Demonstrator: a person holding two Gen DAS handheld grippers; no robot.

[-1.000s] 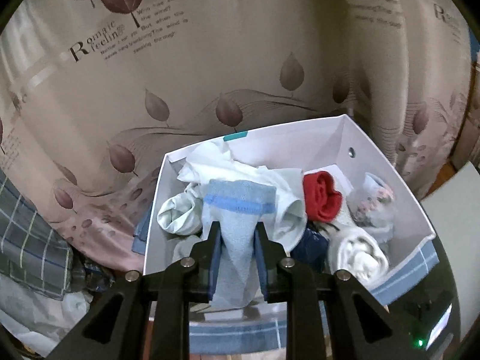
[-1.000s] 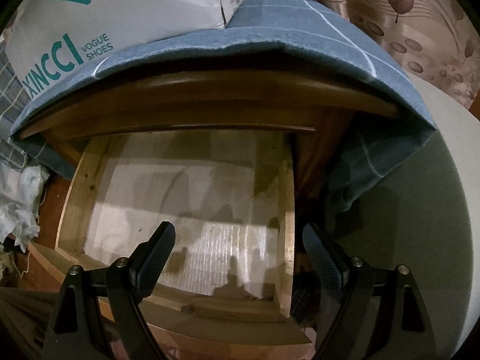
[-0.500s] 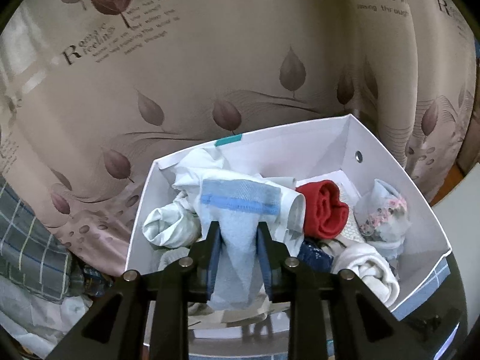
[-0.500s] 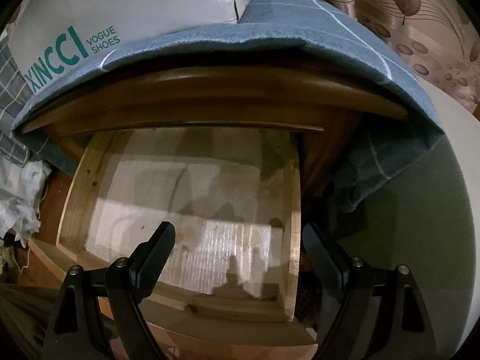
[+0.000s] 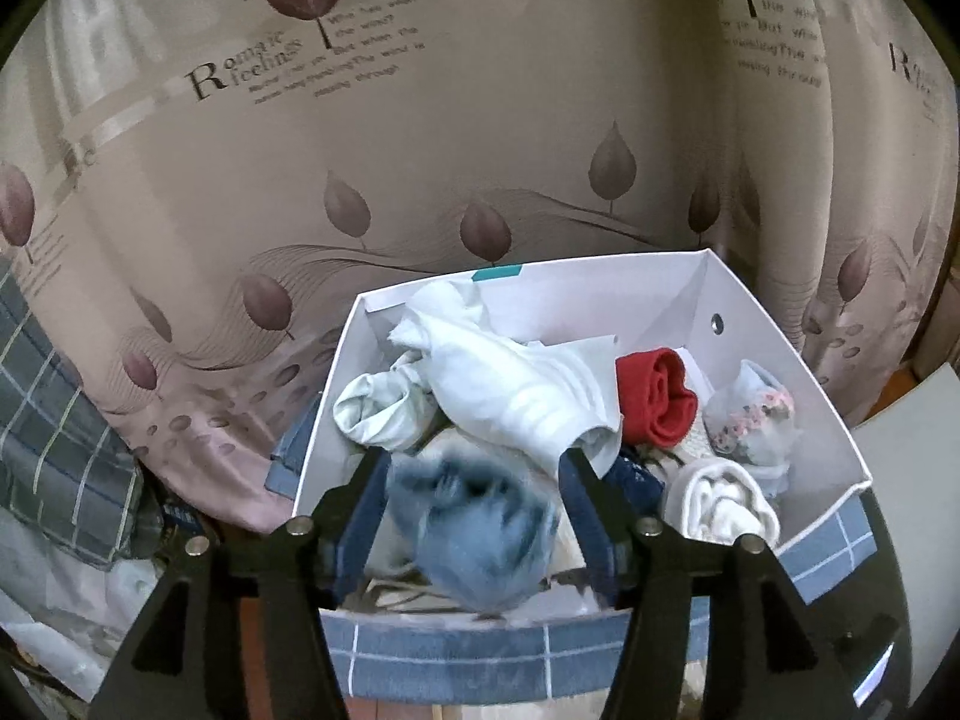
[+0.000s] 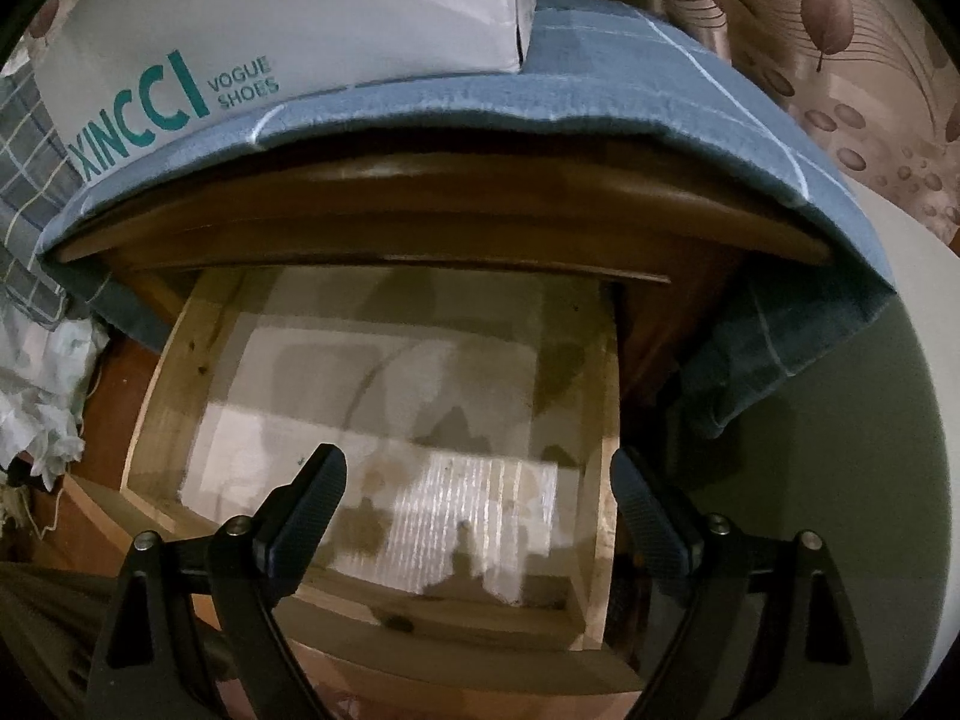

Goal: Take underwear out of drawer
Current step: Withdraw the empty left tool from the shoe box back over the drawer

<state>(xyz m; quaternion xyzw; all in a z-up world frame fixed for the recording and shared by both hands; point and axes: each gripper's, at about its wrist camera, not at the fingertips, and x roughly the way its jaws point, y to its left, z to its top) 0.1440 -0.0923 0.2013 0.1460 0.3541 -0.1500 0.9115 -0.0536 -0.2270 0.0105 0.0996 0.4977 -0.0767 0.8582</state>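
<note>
A light blue pair of underwear (image 5: 480, 534) shows as a blur between the jaws of my left gripper (image 5: 471, 462). The jaws are opening and the pads stand clear of the cloth. It hangs over the near end of a white shoe box (image 5: 780, 372) filled with several rolled garments: a red roll (image 5: 654, 396), a white garment (image 5: 516, 390) and a floral bundle (image 5: 750, 414). My right gripper (image 6: 477, 462) is open above a pulled-out wooden drawer (image 6: 606, 420). Only pale lining paper shows on the drawer's floor. The same shoe box (image 6: 300, 18) stands on the cabinet top above the drawer.
A blue checked cloth (image 6: 660, 84) covers the wooden cabinet top and hangs over its right corner. A leaf-print curtain (image 5: 420, 150) hangs close behind the box. A checked fabric (image 5: 54, 420) and crumpled white cloth lie at the left.
The left jaws have spread apart and let go of the blue underwear, which now drops blurred toward the box. The right gripper stays over the drawer, barely wider.
</note>
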